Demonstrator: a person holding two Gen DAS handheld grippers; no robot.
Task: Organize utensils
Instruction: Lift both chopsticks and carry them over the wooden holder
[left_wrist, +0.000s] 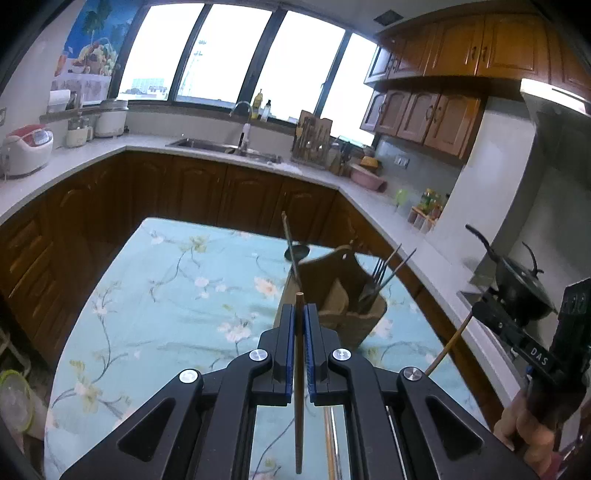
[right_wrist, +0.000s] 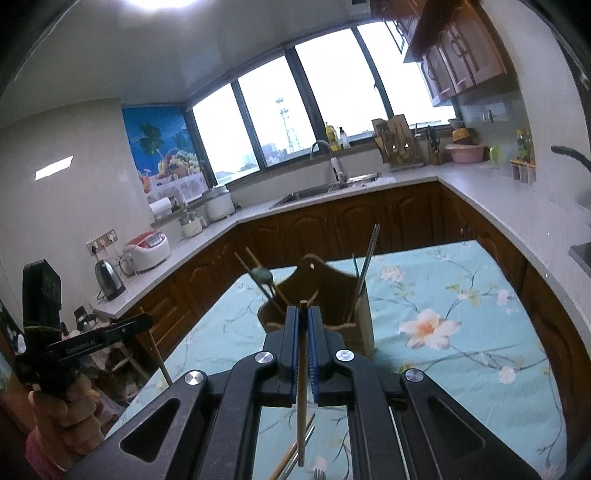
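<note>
The bench (left_wrist: 177, 280), covered in a pale blue cloth printed with blossoms, stood in a kitchen ringed by dark wooden cupboards. On it, ahead of both claws, sat the brown woven utensil holder with a wooden back handle (left_wrist: 332, 295); metal forks (left_wrist: 376, 275) leaned in its right compartment in the left wrist view, and a dark ladle (left_wrist: 295, 253) stood at its left side. The left claw (left_wrist: 299, 314) was closed tight on a brown wooden chopstick (left_wrist: 299, 387), gripped along the pads with its tip poking just past them. The right claw (right_wrist: 303, 314) was likewise clamped on a second wooden chopstick (right_wrist: 302, 406). More utensils (right_wrist: 295, 454) lay on the cloth beneath it.
</note>
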